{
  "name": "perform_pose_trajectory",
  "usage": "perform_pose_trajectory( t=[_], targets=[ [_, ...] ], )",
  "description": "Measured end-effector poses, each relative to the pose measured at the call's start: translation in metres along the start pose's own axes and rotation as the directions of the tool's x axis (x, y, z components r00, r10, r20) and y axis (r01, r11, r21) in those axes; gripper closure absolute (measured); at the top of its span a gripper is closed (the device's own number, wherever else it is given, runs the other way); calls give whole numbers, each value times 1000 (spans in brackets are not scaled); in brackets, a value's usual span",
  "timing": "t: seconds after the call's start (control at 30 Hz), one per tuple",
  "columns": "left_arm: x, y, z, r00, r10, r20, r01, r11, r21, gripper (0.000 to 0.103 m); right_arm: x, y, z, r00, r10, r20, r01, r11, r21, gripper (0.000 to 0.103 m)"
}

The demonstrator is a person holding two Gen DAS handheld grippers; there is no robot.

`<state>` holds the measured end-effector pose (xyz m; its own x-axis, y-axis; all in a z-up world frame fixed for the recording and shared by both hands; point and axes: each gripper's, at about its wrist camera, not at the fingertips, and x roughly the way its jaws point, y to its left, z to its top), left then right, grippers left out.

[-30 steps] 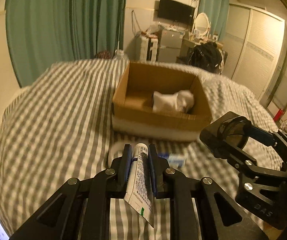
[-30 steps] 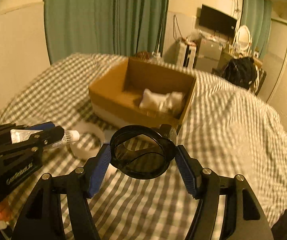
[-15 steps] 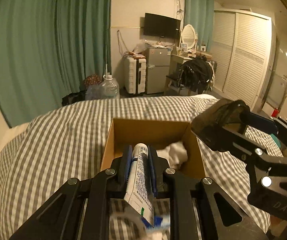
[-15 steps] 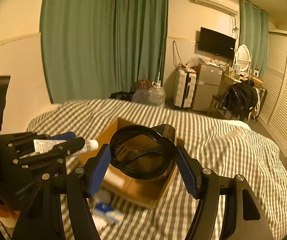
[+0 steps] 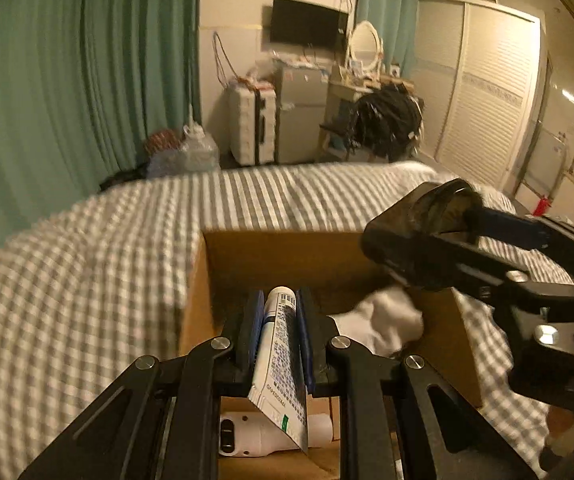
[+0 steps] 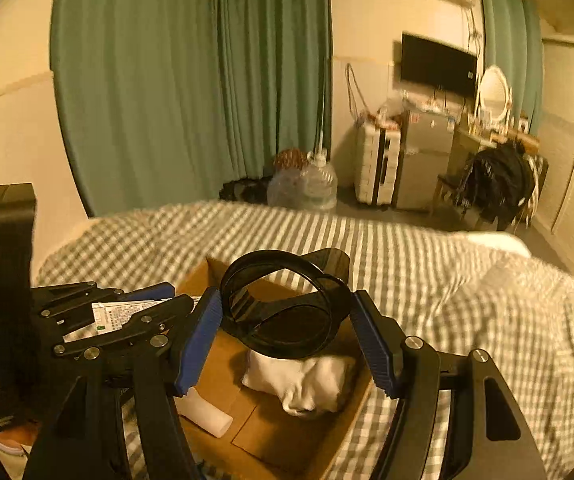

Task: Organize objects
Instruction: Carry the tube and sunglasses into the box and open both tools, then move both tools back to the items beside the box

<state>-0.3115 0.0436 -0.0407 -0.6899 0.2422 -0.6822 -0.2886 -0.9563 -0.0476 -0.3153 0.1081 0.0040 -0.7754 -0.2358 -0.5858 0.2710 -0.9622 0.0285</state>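
— What's your left gripper [image 5: 279,320] got?
— It's clamped on the toothpaste tube [image 5: 281,356], over the cardboard box [image 5: 247,256].
— And your right gripper [image 6: 287,324]?
— Clamped on the dark goggles [image 6: 283,304], above the white cloth [image 6: 307,380] inside the box.

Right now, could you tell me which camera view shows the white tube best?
The left wrist view: the white tube fills the centre, printed side visible, clamped in the left gripper. The right wrist view shows only a sliver between the fingers.
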Motion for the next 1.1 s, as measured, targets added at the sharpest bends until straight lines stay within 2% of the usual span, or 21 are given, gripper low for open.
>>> perform_pose_trajectory(
  t=[0.2,0.33,0.47,0.53,0.57,0.6,0.63,0.7,0.87,1.1],
  targets=[
    [30,-1,-10,996,-39,-79,42,999,26,87,52,-9,-31,991,24,-131,-21,999,28,37],
    [33,-6,-15,995,-44,-87,48,998,41,86,60,-10,-35,989,11,-149,-8,1000,25,37],
    [35,-8,-19,996,-33,-83,37,998,48,84,61,-17,-40,985,45,-167,-30,995,90,35],
    [28,-4,-22,995,-55,-82,57,998,25,76,54,-21,-41,987,43,-156,-25,993,113,26],
    [24,-3,-22,995,-63,-74,64,998,13,59,48,-22,-41,989,43,-138,-26,992,122,23],
    [19,-2,-22,996,-61,-60,61,998,4,37,42,-25,-39,992,47,-113,-31,990,135,21],
    [11,0,-22,998,-50,-36,50,999,-7,31,35,-28,-38,995,52,-88,-39,988,150,19],
    [-5,3,-22,999,-38,8,38,999,-18,28,21,-32,-36,998,51,-49,-42,985,167,19],
    [-35,8,-28,999,5,52,-3,999,-51,19,-22,-36,-37,999,13,34,-19,983,183,17],
    [-68,20,-52,997,53,56,-48,995,-87,19,-61,-28,-53,998,7,67,-19,984,176,17]
  ],
)
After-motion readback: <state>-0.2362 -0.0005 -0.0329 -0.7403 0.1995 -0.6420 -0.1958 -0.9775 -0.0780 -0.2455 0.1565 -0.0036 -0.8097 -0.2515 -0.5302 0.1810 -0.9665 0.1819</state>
